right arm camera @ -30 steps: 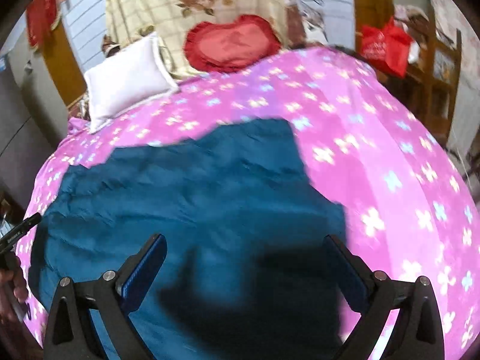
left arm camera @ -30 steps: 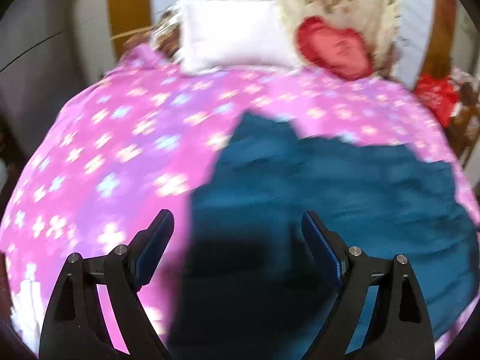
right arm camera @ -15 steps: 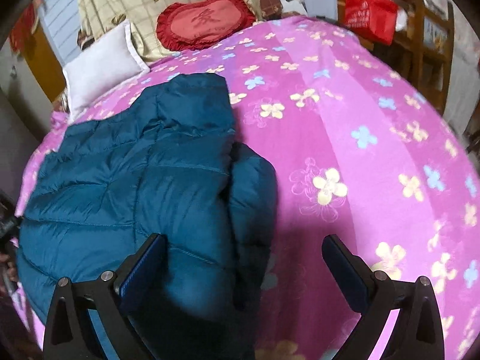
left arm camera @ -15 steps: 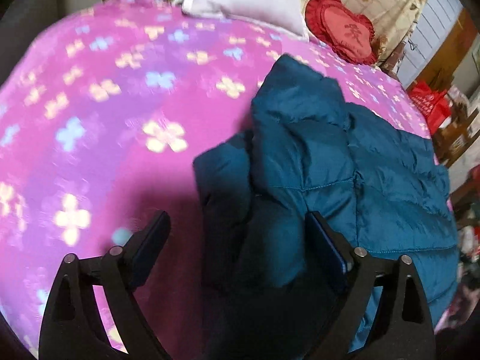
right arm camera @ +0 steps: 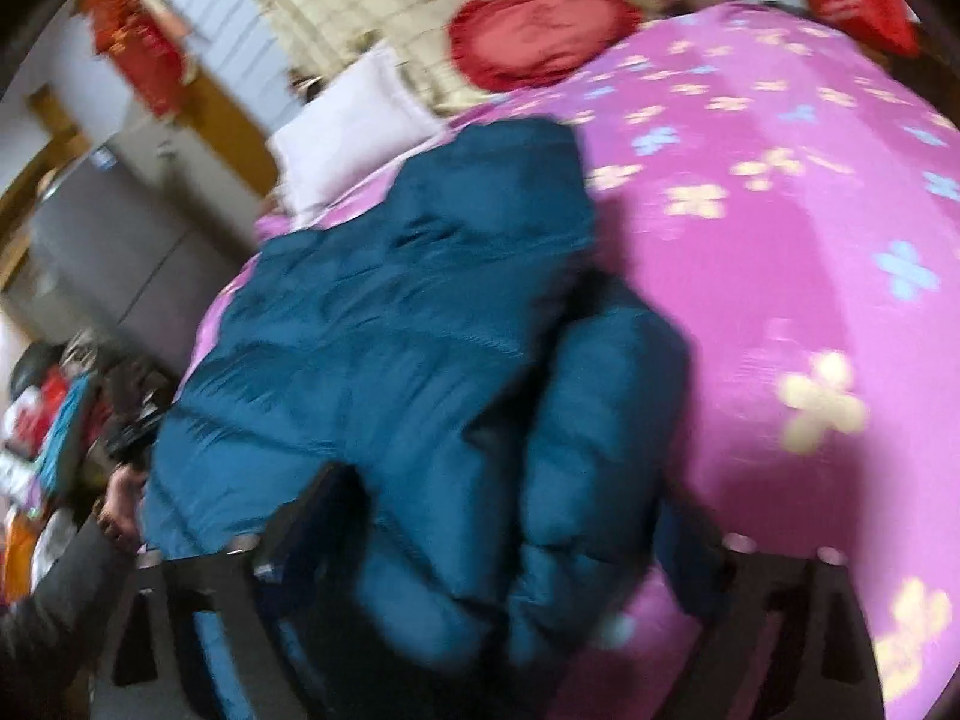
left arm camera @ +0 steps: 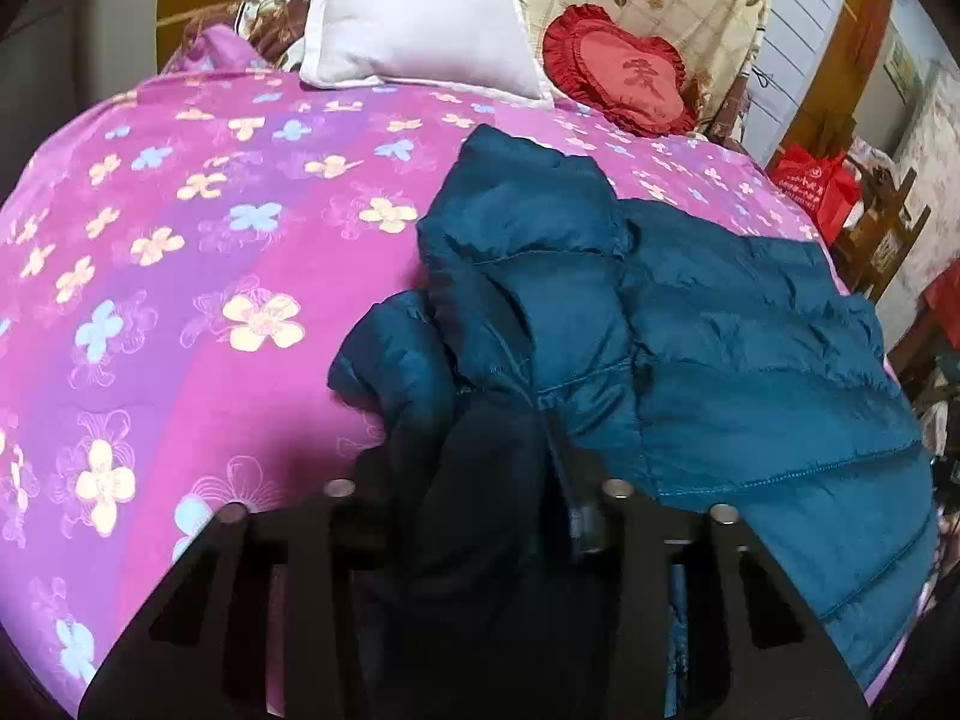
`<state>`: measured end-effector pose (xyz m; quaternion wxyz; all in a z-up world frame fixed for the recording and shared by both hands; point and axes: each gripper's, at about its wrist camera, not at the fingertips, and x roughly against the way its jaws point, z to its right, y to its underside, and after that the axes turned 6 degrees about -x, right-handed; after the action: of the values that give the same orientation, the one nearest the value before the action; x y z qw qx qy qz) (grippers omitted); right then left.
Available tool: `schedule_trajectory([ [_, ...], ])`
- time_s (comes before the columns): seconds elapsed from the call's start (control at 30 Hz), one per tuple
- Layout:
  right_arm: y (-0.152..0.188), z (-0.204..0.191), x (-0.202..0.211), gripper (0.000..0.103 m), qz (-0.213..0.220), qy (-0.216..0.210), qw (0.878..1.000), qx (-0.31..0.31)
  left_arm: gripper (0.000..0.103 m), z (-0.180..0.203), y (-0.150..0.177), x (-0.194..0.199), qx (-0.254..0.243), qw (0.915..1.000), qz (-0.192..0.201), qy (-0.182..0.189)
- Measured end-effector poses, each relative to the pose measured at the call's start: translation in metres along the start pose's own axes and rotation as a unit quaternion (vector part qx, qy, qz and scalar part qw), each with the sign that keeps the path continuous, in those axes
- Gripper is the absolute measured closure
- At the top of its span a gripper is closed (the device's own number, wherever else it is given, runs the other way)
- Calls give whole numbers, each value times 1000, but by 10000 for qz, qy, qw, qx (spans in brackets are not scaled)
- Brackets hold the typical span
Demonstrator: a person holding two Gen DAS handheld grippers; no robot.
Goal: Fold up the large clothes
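Left wrist view, your left tool (left arm camera: 474, 516) closing on a dark fold of the teal puffer jacket (left arm camera: 690, 324), jacket spread across the pink floral bed (left arm camera: 180, 276), your right tool (right arm camera: 492, 546) spread wide and closing, jacket's bulky edge between its fingers.

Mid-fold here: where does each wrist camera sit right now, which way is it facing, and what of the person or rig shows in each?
Left wrist: on the left claw, angled down the pink bedspread toward the white pillow; its jaws closing on the teal jacket.
Right wrist: on the right claw, blurred, angled down; jaws closing astride the jacket's sleeve; a hand and grey sleeve at left.
Shared: jacket, bedspread, pillow, red heart cushion.
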<state>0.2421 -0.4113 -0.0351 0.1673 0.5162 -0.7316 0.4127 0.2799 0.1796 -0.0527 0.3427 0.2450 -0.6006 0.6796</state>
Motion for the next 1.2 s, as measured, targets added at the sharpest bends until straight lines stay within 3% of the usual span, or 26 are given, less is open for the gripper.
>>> schedule_trajectory([
  [0.17, 6, -2, 0, 17, 157, 67, 9998, 144, 67, -1, 2, -3, -10, 10000, 35, -21],
  [0.27, 7, -8, -4, 17, 120, 222, 9994, 247, 53, -10, 3, -7, 184, 9998, -40, 45],
  [0.33, 8, -7, -2, 16, 92, 203, 9994, 246, 34, -23, 4, -10, 554, 9983, -148, 126],
  [0.4, 7, -5, -1, 16, 96, 146, 9996, 238, 34, -28, 6, -7, 674, 9972, -80, 316],
  [0.67, 9, 0, 3, 16, 97, -103, 9997, 202, 33, -29, 10, -3, 664, 9965, -47, 498],
  [0.7, 8, 1, 2, 16, 87, -128, 9997, 186, 35, -29, 9, -3, 677, 9960, -45, 577],
  [0.73, 8, 1, 1, 15, 79, -139, 9997, 186, 46, -29, 8, -4, 683, 9957, -41, 628],
  [0.87, 4, -3, -5, 16, -3, -5, 9995, 331, 68, -27, 9, -3, 715, 9937, 30, 863],
  [0.93, 6, -12, -5, 24, 44, 187, 9982, 563, 77, -21, 9, 1, 603, 9955, 128, 716],
  [1.0, 7, -21, 1, 46, 126, 257, 9968, 740, 83, -14, 8, 8, 512, 9973, 217, 474],
  [1.07, 7, -29, 9, 58, 218, 420, 9958, 783, 86, -8, 5, 17, 499, 9981, 254, 248],
  [1.2, 6, -49, 35, 69, 469, 825, 9922, 804, 88, 4, 1, 42, 396, 9986, 353, -34],
])
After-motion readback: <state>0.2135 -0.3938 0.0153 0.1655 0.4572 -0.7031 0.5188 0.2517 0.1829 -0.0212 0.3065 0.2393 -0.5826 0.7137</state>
